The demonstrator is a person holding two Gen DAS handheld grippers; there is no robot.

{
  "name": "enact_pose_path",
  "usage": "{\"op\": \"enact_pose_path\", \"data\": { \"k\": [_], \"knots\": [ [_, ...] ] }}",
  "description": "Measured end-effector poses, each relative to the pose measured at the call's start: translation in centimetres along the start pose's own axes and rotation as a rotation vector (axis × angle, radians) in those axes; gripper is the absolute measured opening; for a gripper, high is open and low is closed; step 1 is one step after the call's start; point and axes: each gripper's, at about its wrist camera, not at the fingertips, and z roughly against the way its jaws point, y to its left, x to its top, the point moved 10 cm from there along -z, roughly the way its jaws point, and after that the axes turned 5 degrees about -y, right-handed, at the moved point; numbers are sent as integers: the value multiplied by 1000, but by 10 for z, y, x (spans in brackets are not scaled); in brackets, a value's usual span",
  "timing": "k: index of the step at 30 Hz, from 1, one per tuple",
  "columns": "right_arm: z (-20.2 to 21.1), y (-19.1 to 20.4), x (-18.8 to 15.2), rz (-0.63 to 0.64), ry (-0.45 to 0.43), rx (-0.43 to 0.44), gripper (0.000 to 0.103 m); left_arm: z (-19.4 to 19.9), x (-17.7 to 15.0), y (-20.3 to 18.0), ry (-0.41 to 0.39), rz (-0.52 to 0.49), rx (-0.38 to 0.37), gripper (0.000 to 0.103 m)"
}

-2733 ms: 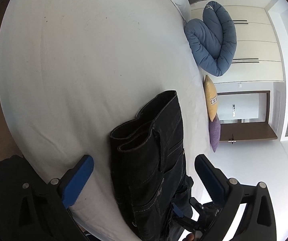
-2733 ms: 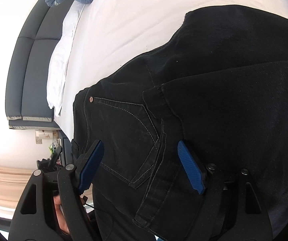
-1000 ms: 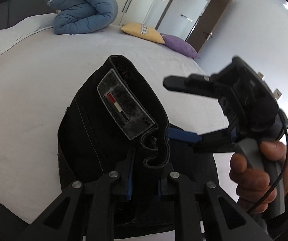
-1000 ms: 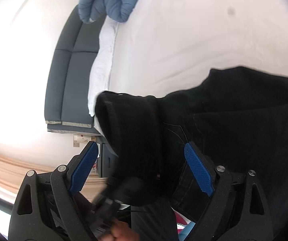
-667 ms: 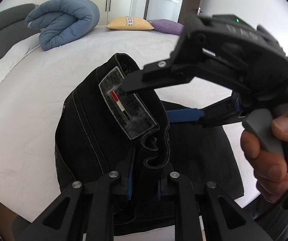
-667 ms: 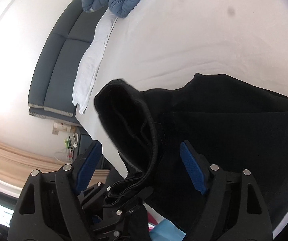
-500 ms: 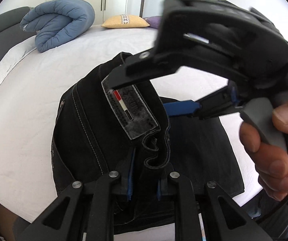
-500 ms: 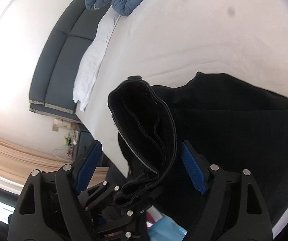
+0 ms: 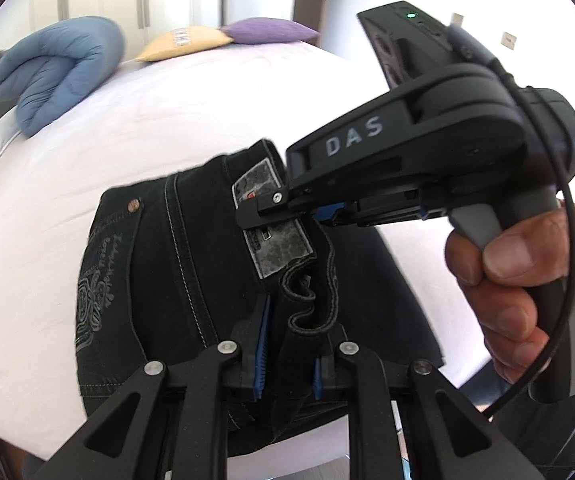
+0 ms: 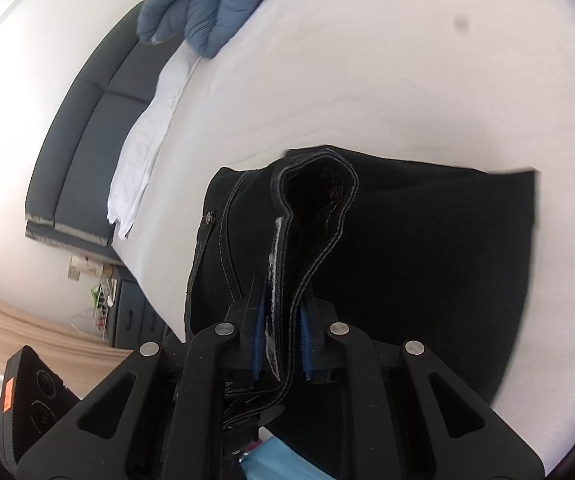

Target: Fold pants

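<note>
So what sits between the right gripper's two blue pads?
The black pants' bunched waistband, with the right gripper's jaws closing on it, seen in the right wrist view.

light: bright daylight, white bed sheet [image 10: 367,60] near blown out | shadows: soft | detail: we lose the black pants [image 9: 159,280] folds to dark crush | blur: slight smear on pants edge, right view | edges: strong fisheye bend, black vignette corners

Black pants [image 9: 191,280], waistband lifted off bed [image 9: 167,120]
</note>
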Motion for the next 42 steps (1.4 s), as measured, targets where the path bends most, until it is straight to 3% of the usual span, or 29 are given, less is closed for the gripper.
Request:
{"op": "enact_pose_path", "data": {
  "k": [9,14,23,26,29,31,33,37,42],
  "knots": [
    [20,-62,-14,-47,-51,-8,13,-22,6,-40,28,-86,-32,17],
    [27,-70,-13,-53,-70,-22,12,-30,2,-56,35,-95,-44,17],
    [48,-95,-37,-106,-104,-22,12,-40,-13,-50,42,-138,-64,18],
    [41,-112,-43,-130,-120,-21,12,-50,-20,-53,59,-128,-105,29],
    [39,-121,-46,-195,-130,75,13,-45,-22,-51,51,-79,-161,46],
    [44,-126,-47,-248,-129,123,17,-34,-20,-42,49,-23,-190,62],
    [53,-132,-48,-269,-142,107,19,-21,-17,-28,31,14,-187,71],
    [84,-138,-43,-262,-207,-9,20,9,-8,20,-2,93,-162,71],
    [100,-80,-34,-168,-221,119,20,15,5,92,-11,162,-79,68]
  ]
}}
